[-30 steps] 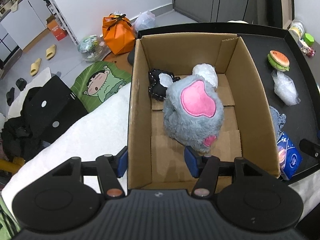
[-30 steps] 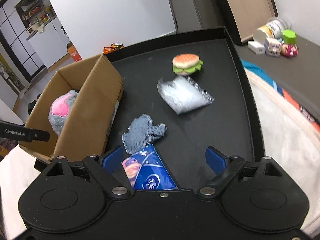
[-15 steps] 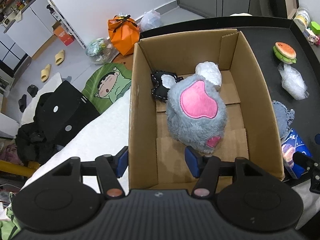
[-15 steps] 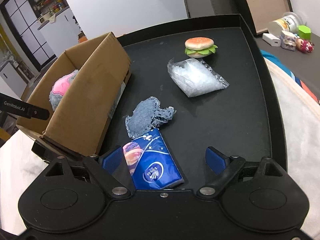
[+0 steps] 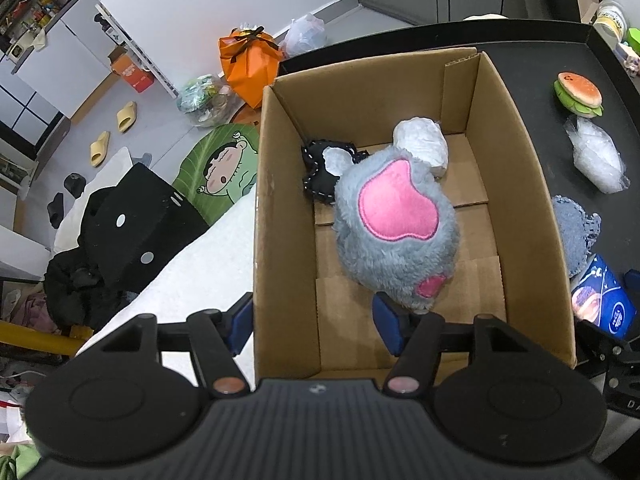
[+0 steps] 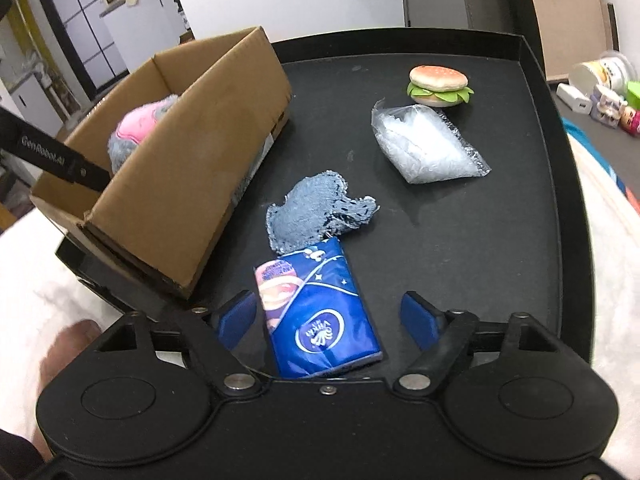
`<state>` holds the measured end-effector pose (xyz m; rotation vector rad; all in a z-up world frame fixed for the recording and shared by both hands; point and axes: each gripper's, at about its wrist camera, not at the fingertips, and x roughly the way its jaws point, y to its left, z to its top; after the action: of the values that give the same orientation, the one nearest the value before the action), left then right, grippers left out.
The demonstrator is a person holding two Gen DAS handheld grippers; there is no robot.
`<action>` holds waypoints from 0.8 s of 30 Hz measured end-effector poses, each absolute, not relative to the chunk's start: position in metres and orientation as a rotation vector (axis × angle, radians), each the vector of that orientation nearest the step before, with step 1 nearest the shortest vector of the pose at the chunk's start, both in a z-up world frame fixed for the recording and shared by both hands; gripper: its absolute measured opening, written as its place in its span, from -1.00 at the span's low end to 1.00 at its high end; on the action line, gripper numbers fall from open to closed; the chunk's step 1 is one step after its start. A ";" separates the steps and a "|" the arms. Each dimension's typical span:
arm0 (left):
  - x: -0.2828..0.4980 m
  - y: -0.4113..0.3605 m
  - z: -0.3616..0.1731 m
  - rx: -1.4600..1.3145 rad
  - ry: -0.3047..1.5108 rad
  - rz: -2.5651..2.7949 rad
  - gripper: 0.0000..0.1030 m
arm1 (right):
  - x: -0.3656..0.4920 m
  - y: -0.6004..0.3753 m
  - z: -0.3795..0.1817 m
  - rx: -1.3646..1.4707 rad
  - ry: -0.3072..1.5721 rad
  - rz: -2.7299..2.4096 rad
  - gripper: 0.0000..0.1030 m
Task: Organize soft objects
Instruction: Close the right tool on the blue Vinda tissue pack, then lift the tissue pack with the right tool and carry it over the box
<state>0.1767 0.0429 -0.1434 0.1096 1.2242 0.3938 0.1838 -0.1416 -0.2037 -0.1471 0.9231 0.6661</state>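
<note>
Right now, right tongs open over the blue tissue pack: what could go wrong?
1. The tissue pack touches the denim scrap; closing the right tongs may drag it along.
2. The soft pack could buckle and slip.
3. The left tongs straddle the cardboard box wall; lifting may snag it.

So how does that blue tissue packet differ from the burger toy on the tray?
The blue tissue packet is flat and rectangular; the burger toy is round and stacked in layers. The packet is printed blue, the burger tan with green leaves. The packet lies between the right gripper's open fingers; the burger sits far off, beside a clear plastic bag. Both rest on the black tray, outside the cardboard box.
</note>
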 end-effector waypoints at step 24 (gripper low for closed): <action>0.160 0.058 -0.132 -0.008 1.155 0.351 0.20 | 0.191 -0.147 -0.170 -0.099 0.882 0.583 -0.04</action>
<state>0.1598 0.0584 -0.1320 -0.0080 1.1554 0.3515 0.1906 -0.1470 -0.1697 -0.0990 0.8820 0.5830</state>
